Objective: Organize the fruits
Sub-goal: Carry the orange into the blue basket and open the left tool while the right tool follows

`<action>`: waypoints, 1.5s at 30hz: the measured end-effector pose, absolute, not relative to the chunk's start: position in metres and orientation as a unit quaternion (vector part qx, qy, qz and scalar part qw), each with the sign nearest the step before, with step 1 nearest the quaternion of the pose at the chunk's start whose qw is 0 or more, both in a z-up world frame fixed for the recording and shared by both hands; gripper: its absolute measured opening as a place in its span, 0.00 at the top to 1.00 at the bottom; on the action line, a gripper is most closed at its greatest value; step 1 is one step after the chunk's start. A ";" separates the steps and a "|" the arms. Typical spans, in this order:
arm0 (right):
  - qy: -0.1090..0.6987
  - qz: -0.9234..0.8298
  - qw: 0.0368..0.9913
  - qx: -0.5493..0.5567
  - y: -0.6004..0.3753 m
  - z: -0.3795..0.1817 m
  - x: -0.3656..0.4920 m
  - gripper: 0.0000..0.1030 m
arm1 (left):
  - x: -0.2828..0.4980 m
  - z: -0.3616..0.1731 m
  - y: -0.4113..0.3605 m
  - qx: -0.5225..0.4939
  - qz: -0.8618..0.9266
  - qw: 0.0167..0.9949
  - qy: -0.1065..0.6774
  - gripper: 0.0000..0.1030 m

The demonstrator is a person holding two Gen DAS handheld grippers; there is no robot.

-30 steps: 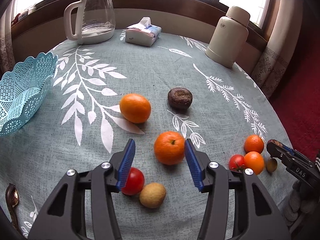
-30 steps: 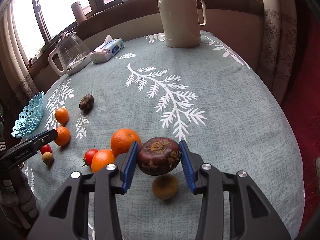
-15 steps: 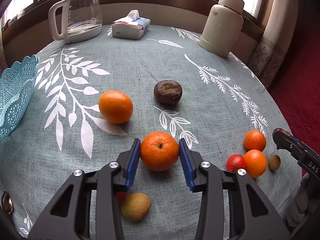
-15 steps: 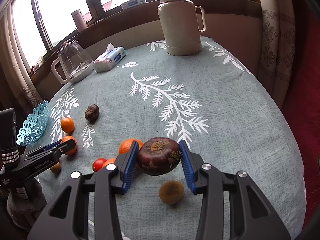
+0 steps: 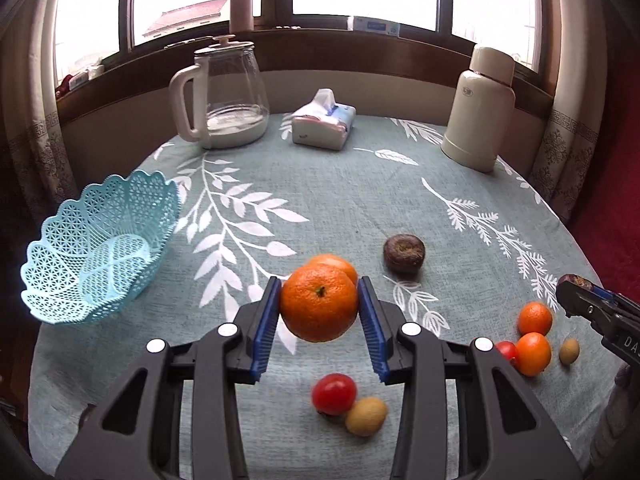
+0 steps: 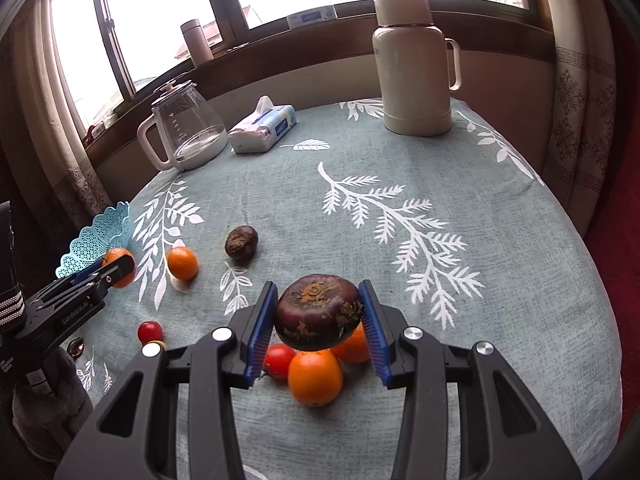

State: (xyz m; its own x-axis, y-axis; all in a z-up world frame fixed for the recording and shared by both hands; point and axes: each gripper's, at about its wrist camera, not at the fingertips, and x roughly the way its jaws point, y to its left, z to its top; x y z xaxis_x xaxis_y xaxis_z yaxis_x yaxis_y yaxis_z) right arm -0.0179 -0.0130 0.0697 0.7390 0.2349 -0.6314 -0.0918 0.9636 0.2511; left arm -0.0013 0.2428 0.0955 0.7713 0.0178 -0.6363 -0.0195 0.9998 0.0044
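Observation:
My left gripper [image 5: 319, 308] is shut on an orange [image 5: 319, 307] and holds it above the table; a second orange [image 5: 338, 263] lies just behind. The light blue lattice basket [image 5: 96, 246] stands to the left. Below the jaws lie a red tomato [image 5: 334, 393] and a small tan fruit [image 5: 366, 416]. My right gripper [image 6: 318, 314] is shut on a dark purple mangosteen [image 6: 318, 312], lifted over two oranges [image 6: 315, 376] and a tomato [image 6: 280, 360]. Another dark mangosteen [image 6: 241, 242] rests mid-table.
A glass kettle [image 5: 224, 96], a tissue pack [image 5: 323, 126] and a cream thermos [image 5: 478, 110] stand along the table's far side. More oranges [image 5: 534, 354] and a small tan fruit [image 5: 569, 352] lie at the right edge. A spoon [image 6: 75, 346] lies near the front left.
The left gripper closed on the orange and lifted it off the table. The right gripper carried the mangosteen leftward, over the oranges and tomato.

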 end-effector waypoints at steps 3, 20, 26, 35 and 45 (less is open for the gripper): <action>0.350 0.099 0.927 0.097 0.003 0.074 -0.015 0.59 | -0.001 0.104 0.264 -0.008 0.034 0.945 0.326 0.61; 0.349 0.164 0.921 0.060 0.094 0.090 0.003 0.59 | 0.001 0.113 0.377 -0.060 0.141 0.939 0.309 0.61; 0.346 0.186 0.918 0.048 0.120 0.096 0.009 0.59 | -0.001 0.113 0.397 -0.076 0.149 0.937 0.307 0.61; 0.342 0.230 0.911 0.028 0.171 0.104 0.021 0.59 | -0.001 0.115 0.426 -0.107 0.158 0.931 0.312 0.60; 0.339 0.285 0.897 0.006 0.237 0.113 0.033 0.59 | -0.020 0.134 0.451 -0.133 0.170 0.936 0.279 0.41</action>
